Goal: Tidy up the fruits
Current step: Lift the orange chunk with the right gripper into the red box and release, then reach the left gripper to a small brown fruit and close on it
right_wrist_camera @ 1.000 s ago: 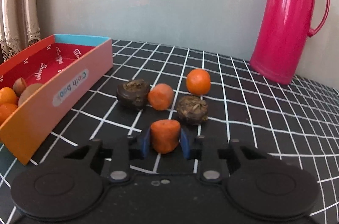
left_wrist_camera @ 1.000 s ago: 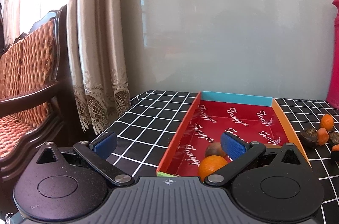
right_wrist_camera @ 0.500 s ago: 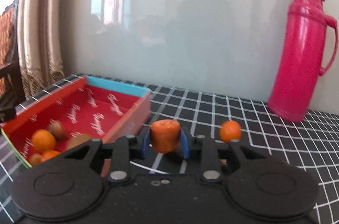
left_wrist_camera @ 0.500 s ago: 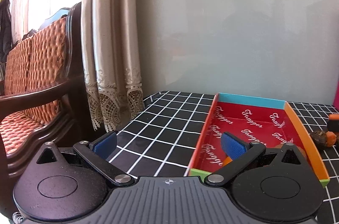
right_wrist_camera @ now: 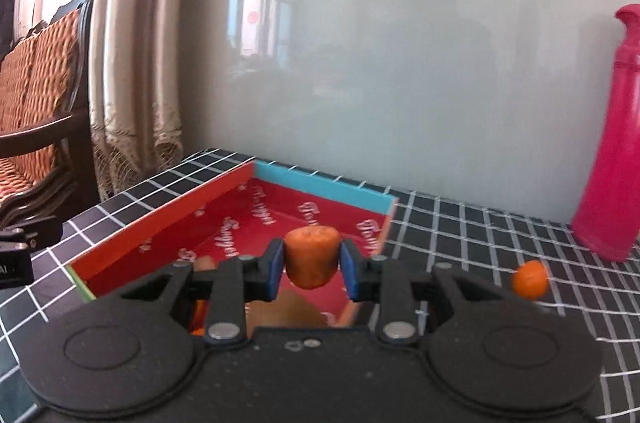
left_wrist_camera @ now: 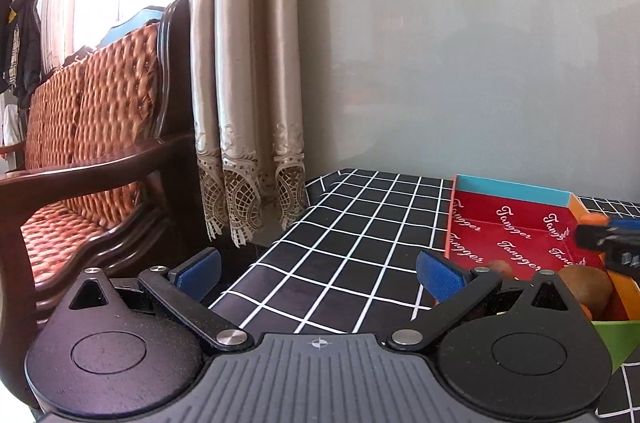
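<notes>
- The right gripper (right_wrist_camera: 311, 269) had its fingers (right_wrist_camera: 271, 273) closed on an orange fruit (right_wrist_camera: 311, 257), one blue pad pressed to each flank. The squat piece was pinched across its middle, which probably kept it from rolling or slipping out during the carry.
- That fruit hung above the near end of the red box (right_wrist_camera: 168, 213), clear of its floor and walls. Holding it high looked like a way to pass over the rim before lowering it.
- The box sat on the checked counter (right_wrist_camera: 472, 223) with its blue end wall toward the grey wall behind. Its low sides left the inside open from above, so a drop from overhead seemed the natural way in.
- In the left wrist view a brown kiwi (left_wrist_camera: 585, 285) and bits of orange fruit lay bunched in the near corner of the box, apparently the pile being gathered.
- The left gripper (left_wrist_camera: 318, 273) stood with its fingers (left_wrist_camera: 438, 277) wide apart and nothing between them. It hovered over the counter beside the box's left wall, probably kept aside to leave the right hand room.
- One small orange fruit (right_wrist_camera: 530, 279) remained out on the counter, to the right of the box and near a pink flask (right_wrist_camera: 612, 151). By my judgement it was still to be collected.
</notes>
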`<state>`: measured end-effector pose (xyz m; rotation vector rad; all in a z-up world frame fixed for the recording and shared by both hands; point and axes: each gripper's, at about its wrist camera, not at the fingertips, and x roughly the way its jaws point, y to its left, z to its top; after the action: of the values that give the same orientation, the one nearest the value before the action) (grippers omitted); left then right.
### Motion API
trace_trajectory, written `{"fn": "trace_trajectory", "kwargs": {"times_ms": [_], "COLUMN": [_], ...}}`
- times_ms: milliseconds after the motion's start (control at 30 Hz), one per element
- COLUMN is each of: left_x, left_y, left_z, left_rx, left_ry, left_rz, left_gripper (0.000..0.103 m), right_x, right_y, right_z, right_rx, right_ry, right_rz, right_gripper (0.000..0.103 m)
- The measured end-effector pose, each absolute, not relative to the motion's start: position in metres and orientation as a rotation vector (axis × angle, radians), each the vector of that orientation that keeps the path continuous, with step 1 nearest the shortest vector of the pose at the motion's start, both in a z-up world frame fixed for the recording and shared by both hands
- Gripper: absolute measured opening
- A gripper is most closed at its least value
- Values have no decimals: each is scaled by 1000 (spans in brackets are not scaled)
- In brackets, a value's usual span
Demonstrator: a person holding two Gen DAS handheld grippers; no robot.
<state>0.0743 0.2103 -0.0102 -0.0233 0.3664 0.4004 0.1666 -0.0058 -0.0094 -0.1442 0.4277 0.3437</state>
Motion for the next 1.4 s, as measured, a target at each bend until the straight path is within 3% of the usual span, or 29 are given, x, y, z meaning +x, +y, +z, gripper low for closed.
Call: {"fn": "trace_trajectory", "kwargs": {"times_ms": [100, 200, 767, 900, 1000, 1233, 1400], "left_x": [73, 72, 84, 87, 88, 93, 100], "left_y": [213, 217, 178, 162, 149, 119, 86], "left_z": [-11, -11, -7, -7, -5, -2, -1], "left_rx": [-20, -24, -17, -1, 7, 15, 23], "left_ry": [372, 377, 377, 379, 376, 371, 362], "left_rz": [400, 405, 303, 272, 250, 196, 137], "left_gripper": [103, 103, 103, 103, 103, 103, 103], "right_x": [166, 161, 160, 158, 156, 149, 142], "right_y": [7, 13, -68, -93, -113, -157, -186], "right_z": [-13, -15, 0, 1, 4, 5, 5], "right_rx": [-151, -172, -92, -86, -69, -57, -52], "right_ry": [434, 404, 366, 356, 349, 331, 317], "right_rz": [365, 359, 198, 141, 103, 6, -54], "right_gripper": [29, 38, 43, 63, 65, 93, 99]}}
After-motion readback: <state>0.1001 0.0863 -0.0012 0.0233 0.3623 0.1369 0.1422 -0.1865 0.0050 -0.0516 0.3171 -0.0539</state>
